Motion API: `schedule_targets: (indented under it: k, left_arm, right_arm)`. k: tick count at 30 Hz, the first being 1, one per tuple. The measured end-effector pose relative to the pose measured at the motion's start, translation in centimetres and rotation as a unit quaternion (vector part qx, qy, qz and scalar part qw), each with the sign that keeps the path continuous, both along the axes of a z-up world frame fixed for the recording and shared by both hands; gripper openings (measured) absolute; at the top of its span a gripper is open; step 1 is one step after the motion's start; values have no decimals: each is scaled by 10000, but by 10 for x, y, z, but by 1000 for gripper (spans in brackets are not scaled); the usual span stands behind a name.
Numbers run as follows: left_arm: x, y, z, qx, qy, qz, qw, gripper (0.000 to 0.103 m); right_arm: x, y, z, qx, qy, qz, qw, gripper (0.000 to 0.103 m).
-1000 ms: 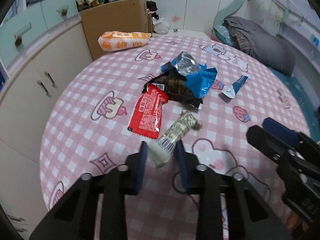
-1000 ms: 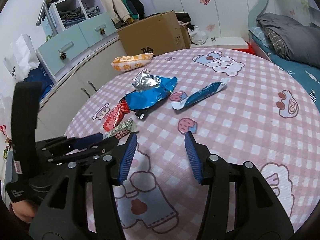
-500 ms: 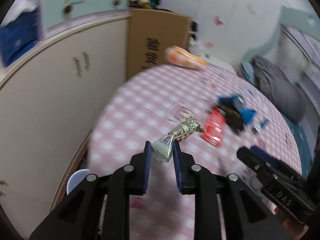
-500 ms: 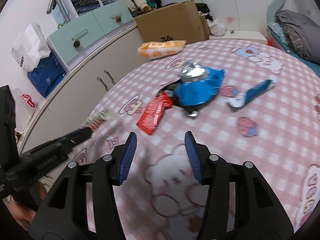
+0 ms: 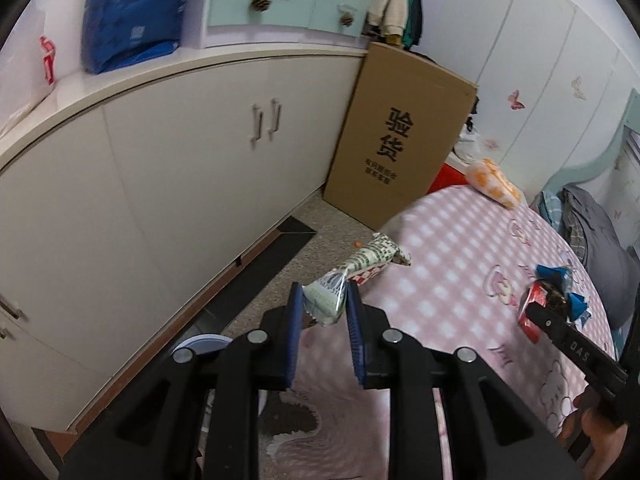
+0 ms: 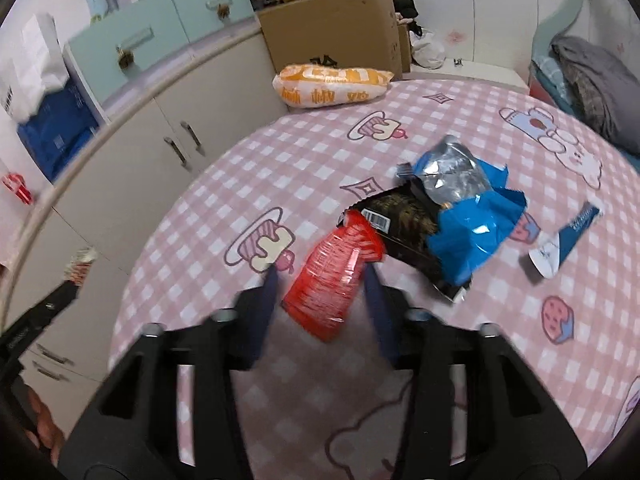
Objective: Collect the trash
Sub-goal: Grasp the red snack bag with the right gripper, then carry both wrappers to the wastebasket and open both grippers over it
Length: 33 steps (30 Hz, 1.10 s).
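My grippers are black with blue pads (image 5: 294, 332); the wrapper (image 5: 360, 268) in my left one is white and green with black print and a red patch; the cloth (image 6: 320, 152) is pink-and-white check with cartoon cakes and bears; on it lie a red packet (image 6: 332, 276), a black bag (image 6: 404, 220), a blue bag (image 6: 476, 232) with silver lining, a blue-and-white sachet (image 6: 564, 240), an orange-and-white bag (image 6: 332, 86); the box (image 5: 400, 152) is brown with black characters; the cabinets (image 5: 160, 184) cream; the drawers (image 6: 160, 40) pale teal.
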<state>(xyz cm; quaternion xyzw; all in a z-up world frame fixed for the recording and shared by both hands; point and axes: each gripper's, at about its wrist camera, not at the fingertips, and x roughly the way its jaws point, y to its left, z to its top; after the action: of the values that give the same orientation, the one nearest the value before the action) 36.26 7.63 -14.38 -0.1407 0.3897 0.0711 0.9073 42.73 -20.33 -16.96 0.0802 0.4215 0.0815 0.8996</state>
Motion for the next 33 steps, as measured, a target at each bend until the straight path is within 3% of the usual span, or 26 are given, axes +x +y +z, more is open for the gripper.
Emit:
schedule_targets:
  k: [3, 12, 22, 33]
  left_arm:
    - [-6, 15, -4, -97, 19, 68, 9999, 21]
    - [-27, 56, -14, -293, 80, 259, 9992, 21]
    - [-64, 118, -30, -400, 286, 678, 9965, 21]
    - [-75, 166, -71, -496, 772, 973, 9910, 21]
  right_arm:
    - [1, 11, 1, -299, -42, 58, 9995, 15]
    - [-20, 71, 5, -139, -143, 804, 9966, 12]
    - [-70, 196, 16, -135, -340, 2107, 9769, 11]
    - [-89, 289, -24, -189, -91, 2896, 9569, 4]
